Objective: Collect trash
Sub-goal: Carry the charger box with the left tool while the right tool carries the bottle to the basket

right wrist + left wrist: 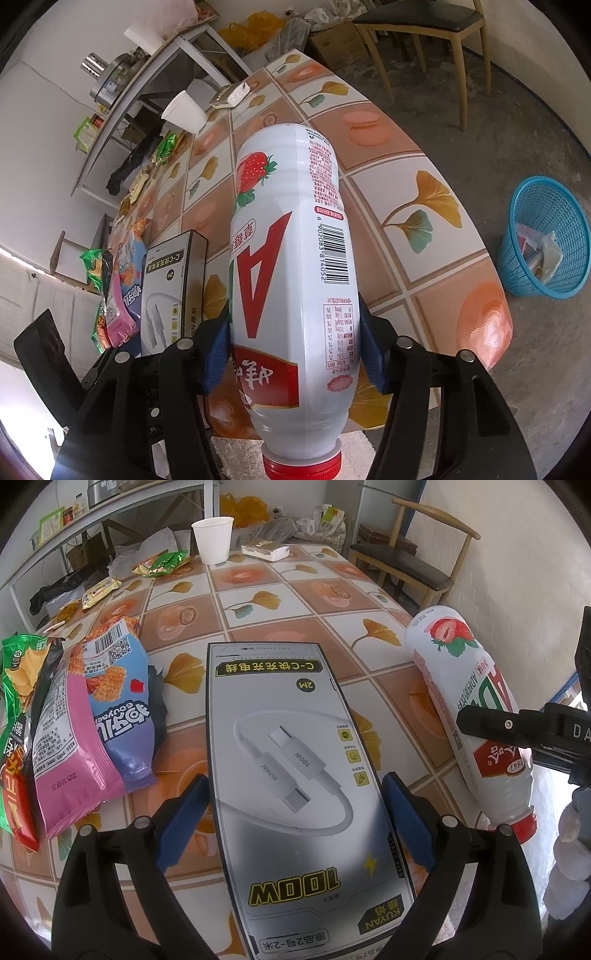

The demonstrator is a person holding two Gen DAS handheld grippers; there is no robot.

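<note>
A white strawberry-drink bottle (291,258) with a red cap lies on the tiled table (399,173), cap toward the camera. My right gripper (294,314) has its blue pads (218,350) pressed against both sides of the bottle, near the table's edge. In the left wrist view the same bottle (454,686) lies at the right, with a black finger (491,727) of the right gripper across it. A grey charging-cable box (295,757) lies flat on the table. My left gripper (295,779) has it between the pads (184,812), which rest against its long sides.
Several snack bags (99,709) are piled left of the box, with smaller wrappers (162,563) farther back. A paper cup (213,539) and a tissue pack (264,550) stand at the far end. A blue basket (543,236) holding trash sits on the floor right of the table. A chair (413,561) stands beyond.
</note>
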